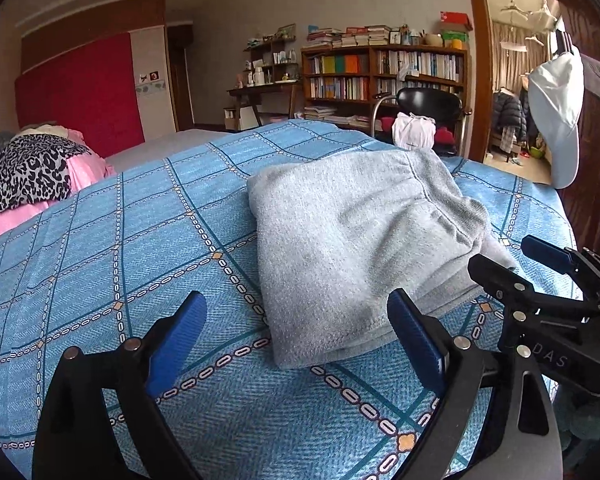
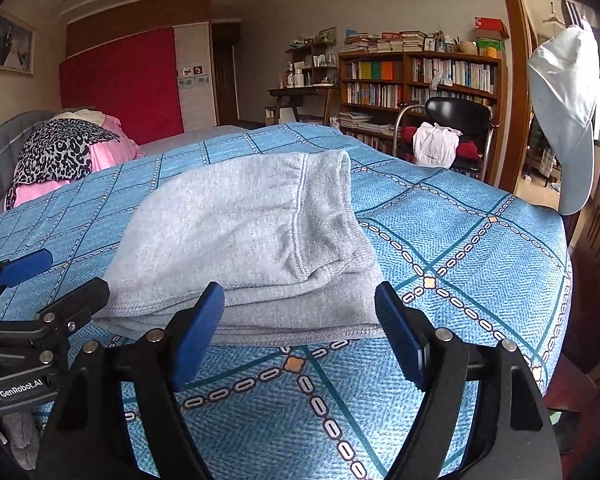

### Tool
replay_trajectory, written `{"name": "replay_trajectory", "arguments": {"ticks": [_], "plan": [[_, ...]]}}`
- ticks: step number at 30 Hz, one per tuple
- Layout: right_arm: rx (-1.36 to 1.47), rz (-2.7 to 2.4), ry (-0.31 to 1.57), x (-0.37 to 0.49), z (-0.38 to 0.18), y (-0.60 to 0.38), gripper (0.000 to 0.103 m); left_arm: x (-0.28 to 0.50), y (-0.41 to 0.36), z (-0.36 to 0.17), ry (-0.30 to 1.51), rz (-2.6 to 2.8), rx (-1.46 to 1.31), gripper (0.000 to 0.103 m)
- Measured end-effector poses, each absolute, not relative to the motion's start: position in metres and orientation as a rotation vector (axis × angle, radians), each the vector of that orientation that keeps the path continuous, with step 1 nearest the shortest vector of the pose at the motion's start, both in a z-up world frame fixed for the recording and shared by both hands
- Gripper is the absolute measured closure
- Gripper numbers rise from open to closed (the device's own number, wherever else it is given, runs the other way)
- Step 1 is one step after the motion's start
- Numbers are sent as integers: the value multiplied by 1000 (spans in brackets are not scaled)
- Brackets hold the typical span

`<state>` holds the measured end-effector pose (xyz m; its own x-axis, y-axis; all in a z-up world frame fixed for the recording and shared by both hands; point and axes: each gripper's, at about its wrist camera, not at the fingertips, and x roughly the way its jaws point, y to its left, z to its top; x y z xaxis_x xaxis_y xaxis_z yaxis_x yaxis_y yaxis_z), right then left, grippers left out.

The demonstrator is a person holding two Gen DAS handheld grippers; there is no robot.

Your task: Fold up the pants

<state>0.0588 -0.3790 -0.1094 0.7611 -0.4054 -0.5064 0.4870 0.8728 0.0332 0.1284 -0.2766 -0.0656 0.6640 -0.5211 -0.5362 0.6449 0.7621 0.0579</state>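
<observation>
"GenRobot.AI" reads white on the left gripper point(image 2: 32, 276) body in the right wrist view; "DAS" shows on the right gripper point(image 1: 516, 276) in the left wrist view. The grey pants point(image 1: 352, 248) lie folded in a squarish bundle on the blue checked bedspread point(image 1: 100, 248), elastic waistband on top at the right side, long axis hard to call. Both grippers hang just short of the near edge, jaws spread wide, nothing between them.

Each gripper, left gripper point(image 1: 296, 332) and right gripper point(image 2: 300, 320), has black plastic arms, ribbed blue pads point(image 1: 176, 344), silver screws; white "GenRobot.AI" lettering at lower left of right view.
</observation>
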Motion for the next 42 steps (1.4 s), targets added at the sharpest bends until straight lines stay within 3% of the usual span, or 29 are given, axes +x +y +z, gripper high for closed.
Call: {"name": "replay_trajectory", "arguments": {"ticks": [12,42], "plan": [[141,-544,487,71,-121,-379,5,135,-258,-59,503,-604,172,6],[133,-559,489,75,-133,-379,3,134,-262,-65,504,-593,191,5]]}}
